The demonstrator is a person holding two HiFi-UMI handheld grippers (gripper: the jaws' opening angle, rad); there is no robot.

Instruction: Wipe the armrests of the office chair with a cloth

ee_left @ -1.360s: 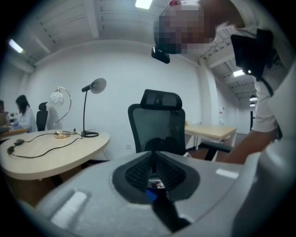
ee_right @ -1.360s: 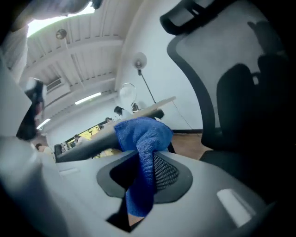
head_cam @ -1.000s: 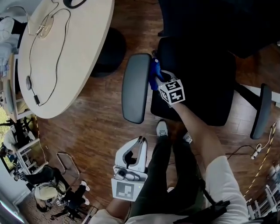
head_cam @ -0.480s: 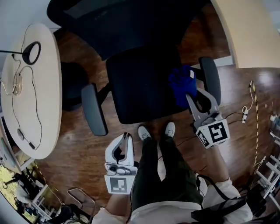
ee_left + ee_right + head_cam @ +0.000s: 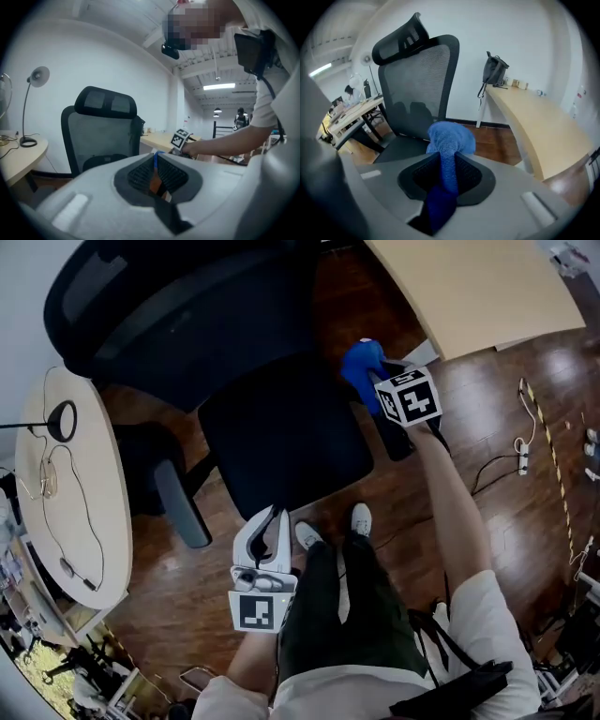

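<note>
1. Cloth [image 5: 361, 364], the blue one, is pinched tight between the fingers of the right gripper [image 5: 380, 381], with a bunched wad sticking out past the tips.
2. That wad is held at the back end of the armrest [image 5: 397, 442] on the person's right side of the office chair [image 5: 281, 437], just beside the seat edge. Actual contact with the pad can't be confirmed, since the marker cube sits over most of it.
3. What's changed: a second ago the cloth was being worked against the other armrest [image 5: 183, 504], the grey one. Half a second ago it had been carried across the seat to this side. Now it's been pushed further along toward the backrest.
4. So the first armrest is probably done and the second one looks to be mid-wipe. Roughly the back half of the job, as a guess.
5. Left gripper [image 5: 270, 526] is parked low near the person's legs, fingers pressed together with nothing between them, and it's not being used here.
6. Nothing on the round surface [image 5: 75, 521] has been touched.
</note>
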